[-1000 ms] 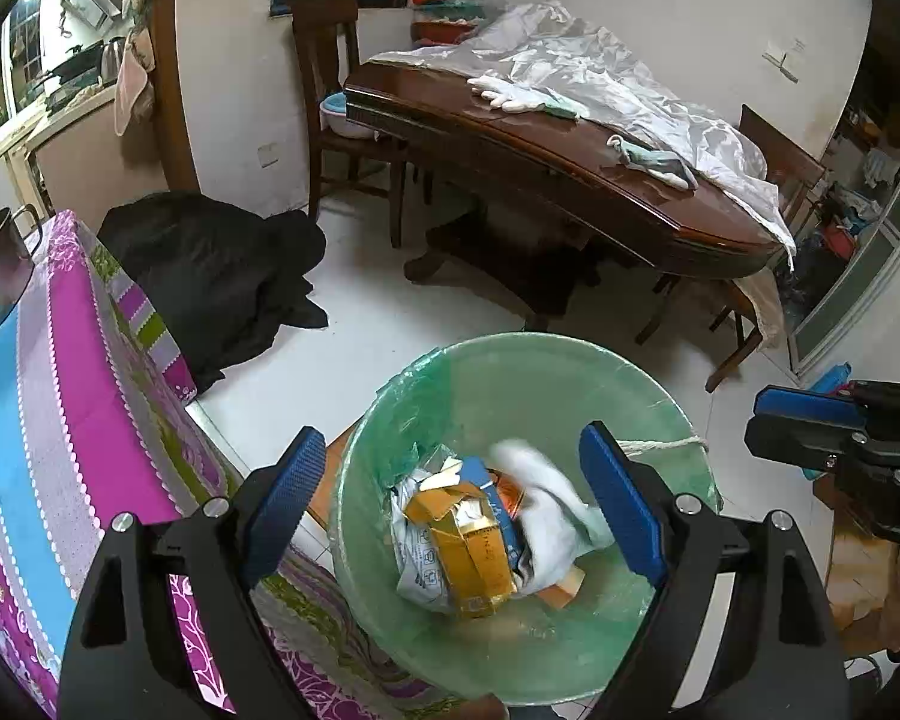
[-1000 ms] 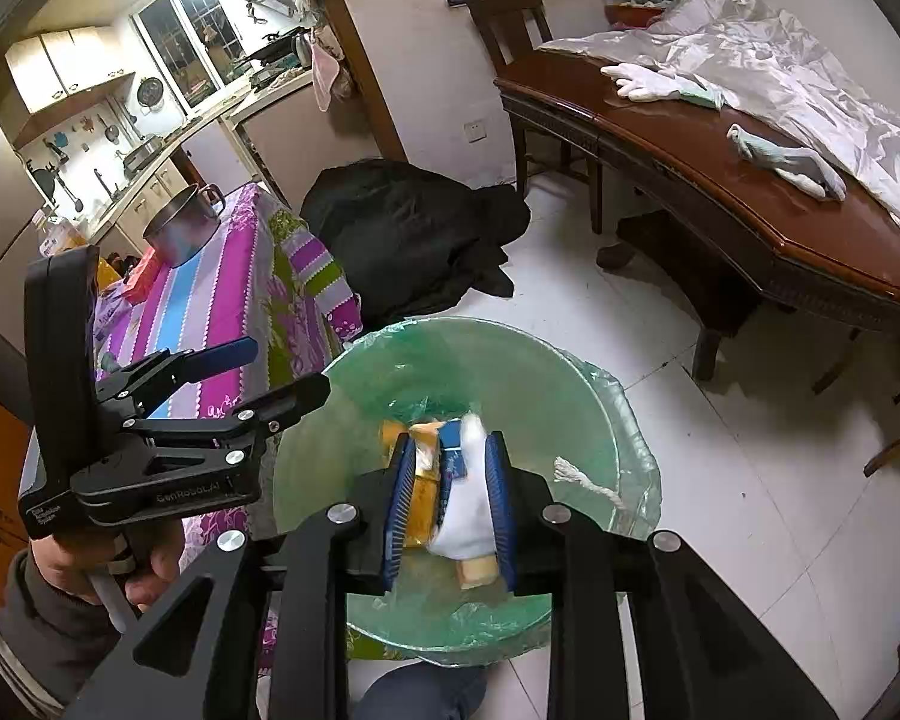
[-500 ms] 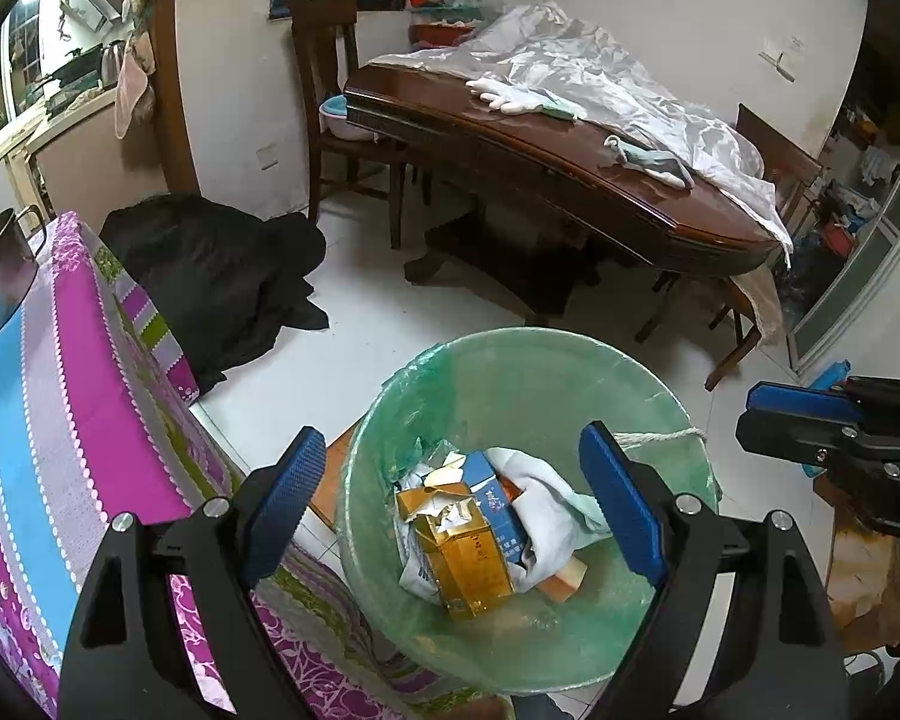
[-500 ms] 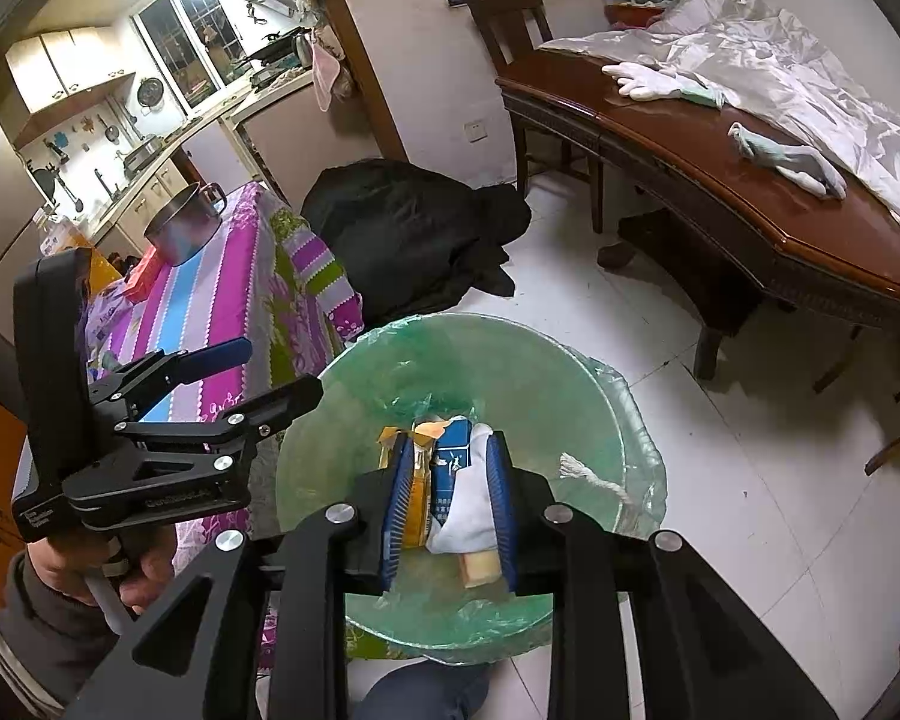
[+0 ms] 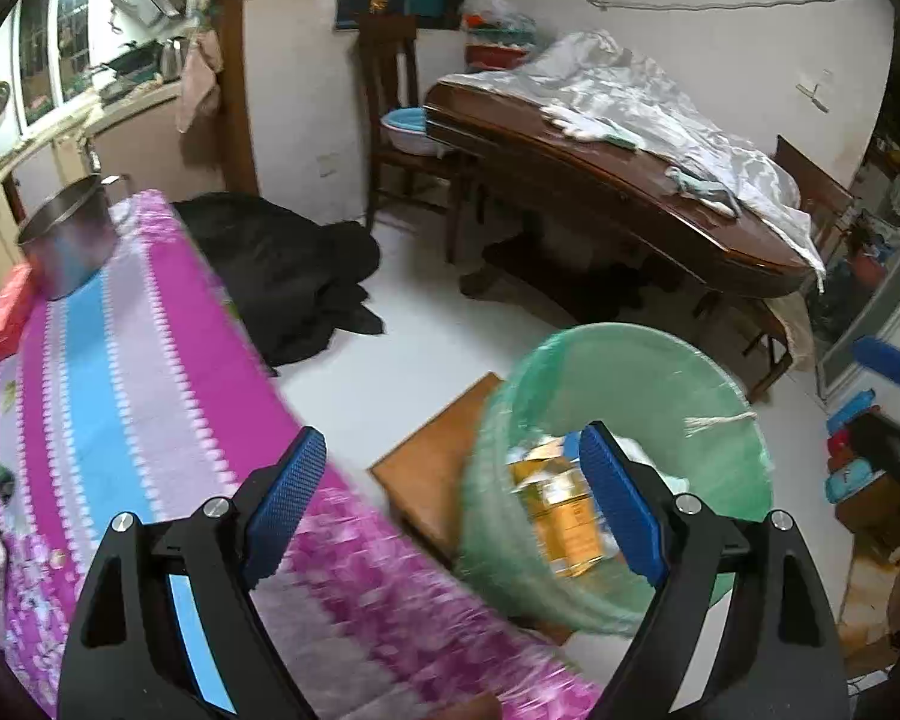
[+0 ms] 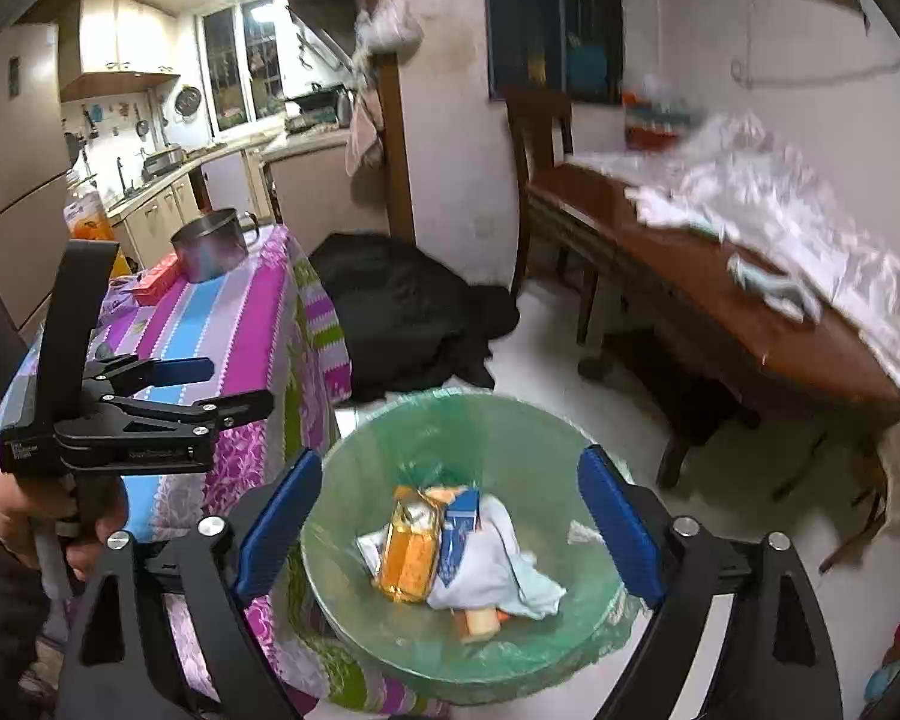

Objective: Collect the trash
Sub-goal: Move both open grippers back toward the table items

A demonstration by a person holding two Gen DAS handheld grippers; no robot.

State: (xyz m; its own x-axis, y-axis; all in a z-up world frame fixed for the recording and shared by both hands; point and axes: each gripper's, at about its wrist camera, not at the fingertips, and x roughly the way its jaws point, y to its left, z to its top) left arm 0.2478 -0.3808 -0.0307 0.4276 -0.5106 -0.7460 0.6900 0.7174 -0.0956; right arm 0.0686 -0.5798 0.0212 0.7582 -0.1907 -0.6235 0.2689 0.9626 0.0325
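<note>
The right tongs [image 6: 450, 516] are opening, blue pads spread wide with nothing between them, hanging above the green-lined bin [image 6: 354, 570] at 6 o'clock in the right wrist view. Down in the bin lies the trash – a yellow carton [image 6: 411, 546], a blue packet [image 6: 459, 531] and a crumpled white cloth [image 6: 498, 570], all touching one another at the bottom. At 9 o'clock a hand [image 6: 60, 531] holds the left tongs [image 6: 222, 387], their pads apart and empty, over the edge of the striped pink-and-blue cloth [image 6: 234, 312] that covers the near worktop. In the left wrist view the left tongs [image 5: 450, 504] frame that cloth's edge at 7 o'clock and the bin's rim [image 5: 744, 432] at 4 o'clock, with a low wooden stool [image 5: 438, 474] just beside the bin. Farther along the worktop a steel pot [image 6: 210, 246] stands near a red box [image 6: 156, 282]. Beyond, at 12 o'clock – a black heap of fabric [image 6: 402, 312] on the white floor, and at 2 o'clock a dark wooden table [image 6: 720, 294] under a clear plastic sheet [image 6: 798, 216]
</note>
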